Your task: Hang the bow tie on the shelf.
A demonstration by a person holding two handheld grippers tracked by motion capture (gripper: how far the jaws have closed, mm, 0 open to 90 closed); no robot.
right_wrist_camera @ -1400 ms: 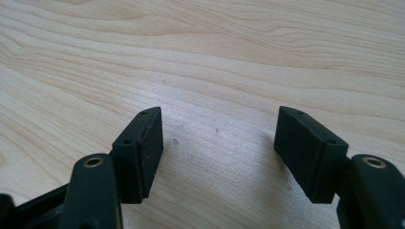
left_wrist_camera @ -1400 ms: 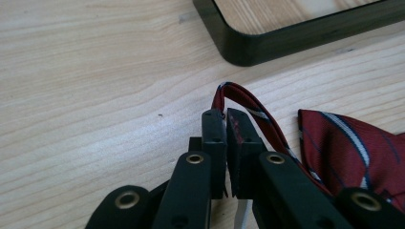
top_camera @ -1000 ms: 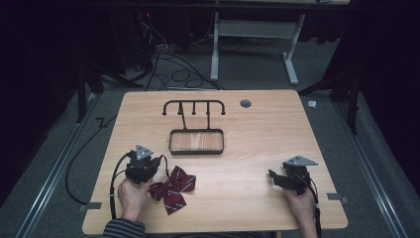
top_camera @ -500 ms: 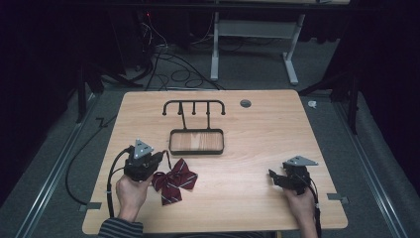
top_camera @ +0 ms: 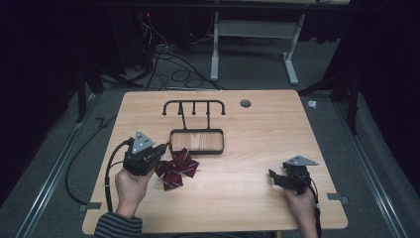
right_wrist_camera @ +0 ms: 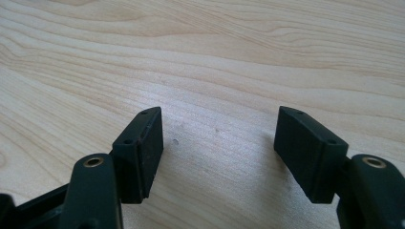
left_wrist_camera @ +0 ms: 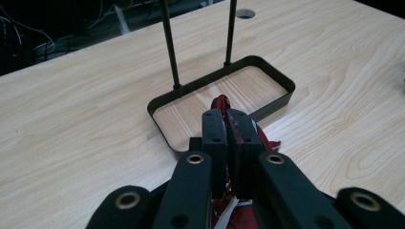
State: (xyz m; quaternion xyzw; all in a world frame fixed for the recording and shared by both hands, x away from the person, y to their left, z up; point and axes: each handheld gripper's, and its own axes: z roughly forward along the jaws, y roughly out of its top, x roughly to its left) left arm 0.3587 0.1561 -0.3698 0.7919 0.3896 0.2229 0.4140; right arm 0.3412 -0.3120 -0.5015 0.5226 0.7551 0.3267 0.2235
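- Dark-red striped bow tie sits pinched in our left gripper, near the table's front-left area, just in front of the tray's front-left corner.
- In the left gripper view the two pads are pressed together on the bow tie fabric; red cloth pokes out above the tips and hangs below them, with a white stripe visible underneath.
- High view: most of the bow tie spreads to the right of the left gripper; we can't tell whether its lower edge touches the wood or hangs clear.
- Left hand wraps the gripper body from below; the grey three-cornered plate sits on top, and the cable loops off toward the table's left edge.
- Black metal tray with a wooden floor stands mid-table, toward the back, carrying a hook rack on two thin uprights.
- Left gripper view points straight at that tray; the bow tie tip overlaps its near rim in that view.
- Right gripper sits near the front-right corner, well apart from the bow tie.
- Right gripper jaws spread wide, bare wood between them, gripping nothing.
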